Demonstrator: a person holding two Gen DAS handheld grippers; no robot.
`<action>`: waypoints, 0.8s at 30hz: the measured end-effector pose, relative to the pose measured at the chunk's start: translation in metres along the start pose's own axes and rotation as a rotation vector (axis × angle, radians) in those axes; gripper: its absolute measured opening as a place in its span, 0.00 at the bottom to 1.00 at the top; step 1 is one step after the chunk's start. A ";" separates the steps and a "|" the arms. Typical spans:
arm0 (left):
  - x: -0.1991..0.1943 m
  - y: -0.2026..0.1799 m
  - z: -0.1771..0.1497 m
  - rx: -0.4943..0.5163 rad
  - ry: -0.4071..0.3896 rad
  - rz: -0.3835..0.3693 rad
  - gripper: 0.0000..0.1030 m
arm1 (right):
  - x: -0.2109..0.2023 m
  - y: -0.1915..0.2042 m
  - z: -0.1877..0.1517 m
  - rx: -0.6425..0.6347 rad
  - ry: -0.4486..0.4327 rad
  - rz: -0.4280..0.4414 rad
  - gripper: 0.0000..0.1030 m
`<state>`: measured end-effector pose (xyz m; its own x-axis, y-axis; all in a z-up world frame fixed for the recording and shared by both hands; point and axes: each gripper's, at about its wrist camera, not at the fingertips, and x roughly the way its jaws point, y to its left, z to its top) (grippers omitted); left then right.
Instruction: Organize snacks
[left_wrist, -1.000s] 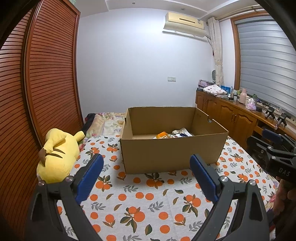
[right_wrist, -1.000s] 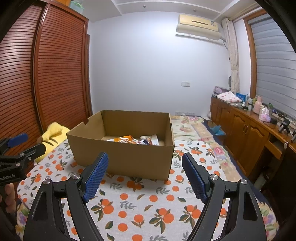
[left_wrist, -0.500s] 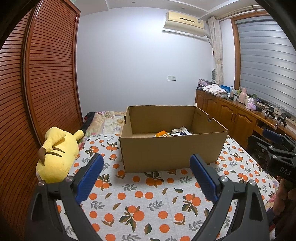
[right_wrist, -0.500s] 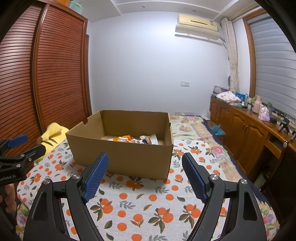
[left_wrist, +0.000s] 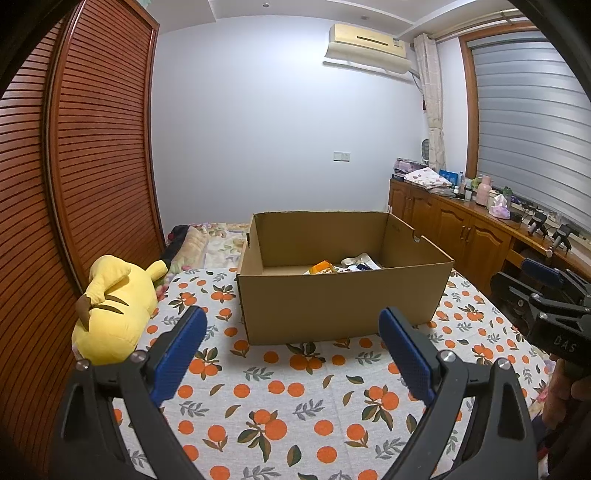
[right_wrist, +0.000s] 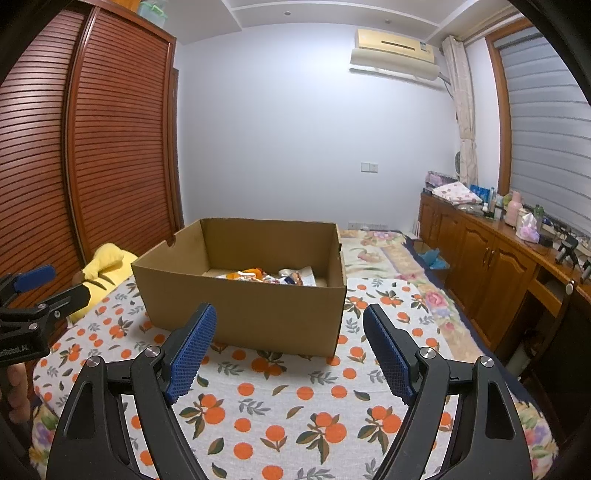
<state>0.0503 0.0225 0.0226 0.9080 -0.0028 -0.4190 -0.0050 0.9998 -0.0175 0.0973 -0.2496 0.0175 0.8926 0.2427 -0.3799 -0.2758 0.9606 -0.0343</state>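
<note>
Both pairs of tongs stand wide apart with nothing between their blue pads: the left tongs (left_wrist: 291, 343) and the right tongs (right_wrist: 290, 341) each hover over the orange-print bedspread (right_wrist: 295, 413), aimed slightly downward. Straight ahead of both, a little beyond the fingertips, sits the open cardboard box (left_wrist: 343, 299) on the bed. The snacks (right_wrist: 266, 277) lie at its bottom, toward the far right corner from the left tongs and near the middle from the right tongs: an orange packet (left_wrist: 321, 266) and some white and dark wrappers, mostly hidden by the near wall.

These look like thin foil or plastic packets, so probably light, soft, crinkly and somewhat slippery, with contents that could crush under a hard squeeze. A sealed edge or a corner seems the best place to pinch, reaching down over the box wall. The box itself is stiff but thin-walled; its rim would likely flex if pushed.

A yellow plush toy (left_wrist: 114, 306) lies left of the left tongs, well clear of the box.
</note>
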 end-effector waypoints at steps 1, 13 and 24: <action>0.000 0.000 0.000 0.002 0.000 0.000 0.92 | 0.000 0.000 -0.001 0.001 -0.001 -0.001 0.81; -0.002 -0.002 0.002 -0.001 -0.004 0.004 0.92 | 0.000 -0.001 -0.001 0.002 0.000 0.000 0.81; -0.001 -0.003 0.003 0.004 -0.007 0.004 0.92 | 0.001 -0.002 -0.002 0.001 -0.002 -0.003 0.81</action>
<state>0.0504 0.0200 0.0258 0.9107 0.0009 -0.4130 -0.0065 0.9999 -0.0121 0.0981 -0.2512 0.0153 0.8943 0.2400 -0.3776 -0.2727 0.9615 -0.0348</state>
